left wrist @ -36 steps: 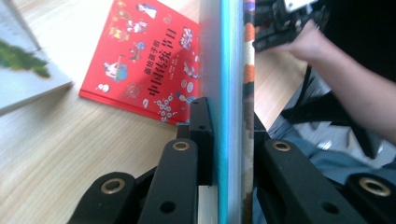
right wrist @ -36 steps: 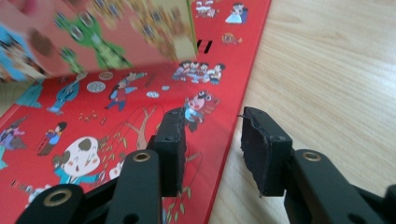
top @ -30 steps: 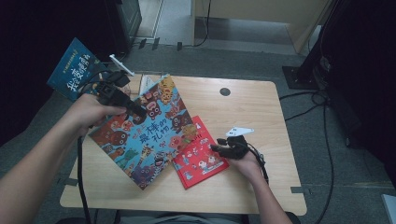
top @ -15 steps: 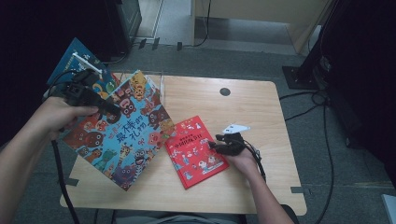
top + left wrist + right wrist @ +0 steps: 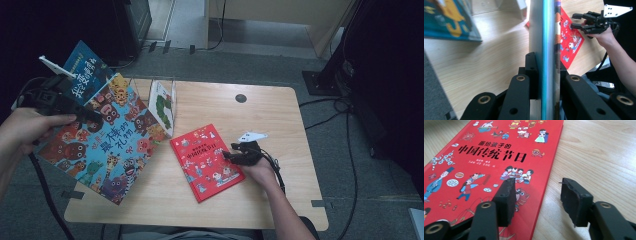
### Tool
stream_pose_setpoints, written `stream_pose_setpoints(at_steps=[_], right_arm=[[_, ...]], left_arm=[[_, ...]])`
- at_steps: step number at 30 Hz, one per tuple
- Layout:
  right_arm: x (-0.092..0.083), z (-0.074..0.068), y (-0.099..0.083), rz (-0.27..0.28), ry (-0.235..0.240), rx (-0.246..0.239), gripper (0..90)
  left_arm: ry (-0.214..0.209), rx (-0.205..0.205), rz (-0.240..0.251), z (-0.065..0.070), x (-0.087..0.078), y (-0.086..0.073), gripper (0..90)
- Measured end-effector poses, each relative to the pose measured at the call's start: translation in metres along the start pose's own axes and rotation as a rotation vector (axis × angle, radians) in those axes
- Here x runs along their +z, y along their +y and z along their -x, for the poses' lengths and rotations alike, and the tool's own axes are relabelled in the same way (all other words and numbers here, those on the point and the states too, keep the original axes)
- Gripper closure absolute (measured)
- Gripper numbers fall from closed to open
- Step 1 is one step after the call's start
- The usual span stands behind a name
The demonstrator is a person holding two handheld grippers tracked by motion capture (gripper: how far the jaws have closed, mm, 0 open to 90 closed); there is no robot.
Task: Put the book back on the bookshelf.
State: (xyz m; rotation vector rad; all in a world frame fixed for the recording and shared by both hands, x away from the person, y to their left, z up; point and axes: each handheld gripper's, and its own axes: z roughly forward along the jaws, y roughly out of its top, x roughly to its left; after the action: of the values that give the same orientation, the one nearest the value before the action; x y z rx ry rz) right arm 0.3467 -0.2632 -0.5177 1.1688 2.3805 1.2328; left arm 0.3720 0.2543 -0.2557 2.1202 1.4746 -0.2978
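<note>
Your wooden table (image 5: 280, 115) carries everything here. Largest on it is the big picture book with cartoon animals (image 5: 107, 145), which hangs tilted over the table's left edge, lifted clear of the wood. Your left gripper (image 5: 87, 116) has it pinched by the upper left part of the cover; in the left gripper view the jaws sit closed on the book's thin edge, one on either face. Behind it, off the table's far left corner, you can see a blue book (image 5: 86, 70). A smaller book with a green caterpillar (image 5: 163, 106) stands upright near the far left corner, in what looks like a clear holder.

The red book (image 5: 207, 161) lies flat near the middle of the near edge, its long axis slanting from the far left toward the near right. Your right gripper (image 5: 235, 154) rests at its right edge with the jaws moderately apart and nothing between them; in the right gripper view one jaw sits over the cover and the other over bare wood, so the book's edge runs between them. The red book lies directly under that hand, well apart from your left. If it is the one to lift next, your right hand is the nearer.
</note>
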Motion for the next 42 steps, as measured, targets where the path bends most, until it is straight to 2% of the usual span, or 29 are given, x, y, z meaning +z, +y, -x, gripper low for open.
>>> stream_pose_setpoints(at_steps=[2,3,6,10,16,22,25,30,35,42], right_arm=[[0.0,0.0,0.0,0.002,-0.001,-0.001,45.3],[0.0,-0.001,0.0,0.0,-0.001,0.002,45.2],[0.0,-0.001,0.0,-0.001,-0.005,-0.01,45.3],[-0.001,-0.003,0.0,-0.002,-0.012,-0.024,45.4],[-0.001,-0.003,0.001,-0.004,-0.013,-0.028,45.6],[-0.001,-0.002,0.0,-0.002,-0.01,-0.032,45.4],[-0.001,-0.003,0.001,-0.002,-0.011,-0.036,45.5],[-0.001,-0.003,0.001,-0.003,-0.01,-0.035,45.5],[-0.001,-0.004,0.001,-0.002,-0.014,-0.041,45.7],[0.0,-0.004,0.001,0.003,-0.016,-0.054,45.9]], left_arm=[[-0.003,-0.003,0.0,-0.004,-0.002,-0.001,81.5],[-0.015,-0.019,0.008,-0.009,-0.007,-0.003,81.4],[-0.017,-0.03,0.012,-0.012,-0.011,-0.005,81.8],[0.013,-0.047,0.016,-0.016,-0.027,-0.013,81.7],[0.044,-0.11,0.038,-0.031,-0.044,-0.022,81.7],[0.054,-0.133,0.053,-0.043,-0.055,-0.025,81.5],[0.061,-0.164,0.071,-0.05,-0.062,-0.024,81.6],[0.071,-0.178,0.08,-0.053,-0.071,-0.021,81.6],[0.101,-0.215,0.113,-0.055,-0.088,-0.016,81.5],[0.122,-0.256,0.132,-0.058,-0.088,0.002,81.5]])
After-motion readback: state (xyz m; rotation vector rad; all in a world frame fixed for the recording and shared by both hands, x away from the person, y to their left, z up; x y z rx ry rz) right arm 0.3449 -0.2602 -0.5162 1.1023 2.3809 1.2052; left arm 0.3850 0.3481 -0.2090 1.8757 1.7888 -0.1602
